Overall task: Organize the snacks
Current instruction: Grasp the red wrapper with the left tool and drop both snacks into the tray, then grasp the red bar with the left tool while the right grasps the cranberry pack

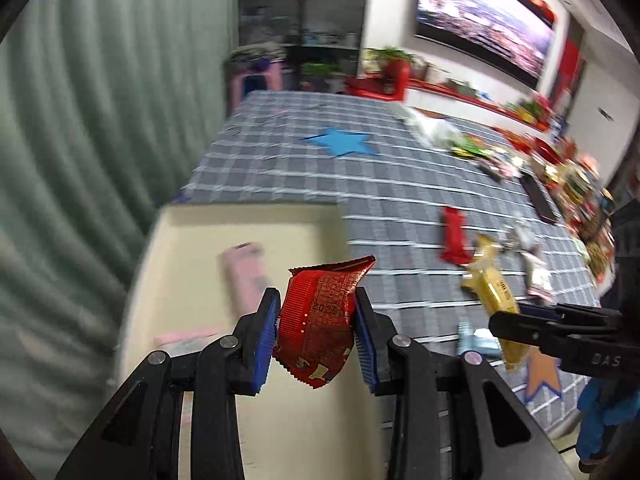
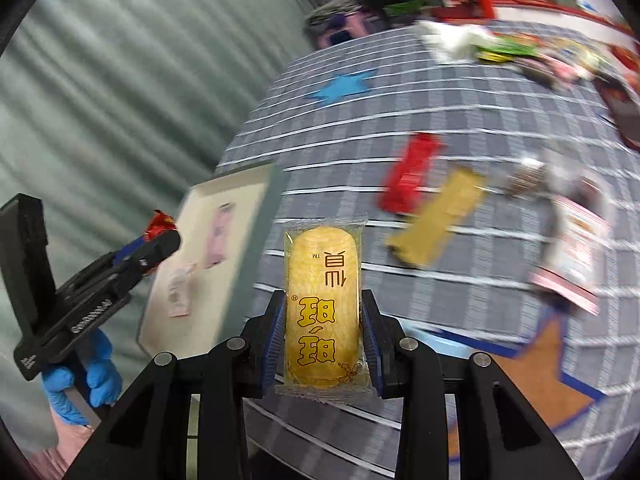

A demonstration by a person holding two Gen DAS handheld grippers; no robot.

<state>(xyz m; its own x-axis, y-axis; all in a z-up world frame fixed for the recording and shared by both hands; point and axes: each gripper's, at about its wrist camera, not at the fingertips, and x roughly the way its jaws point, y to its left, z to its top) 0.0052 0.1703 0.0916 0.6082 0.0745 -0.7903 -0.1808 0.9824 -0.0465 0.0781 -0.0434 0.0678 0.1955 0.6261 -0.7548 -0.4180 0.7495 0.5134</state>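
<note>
Cream tray (image 1: 188,224) on counter (image 1: 360,168): 2 pink packets (image 1: 244,276). Left claw (image 1: 316,332) grips red packet (image 1: 320,320) above tray; right claw (image 2: 324,332) grips yellow cracker pack (image 2: 324,304).

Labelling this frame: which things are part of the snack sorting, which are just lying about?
In play:
left gripper shut on red snack packet
right gripper shut on yellow rice cracker
cream tray with pink packets
loose snacks on tablecloth

Lying about:
blue star
orange star
wall screen
potted plants
</note>
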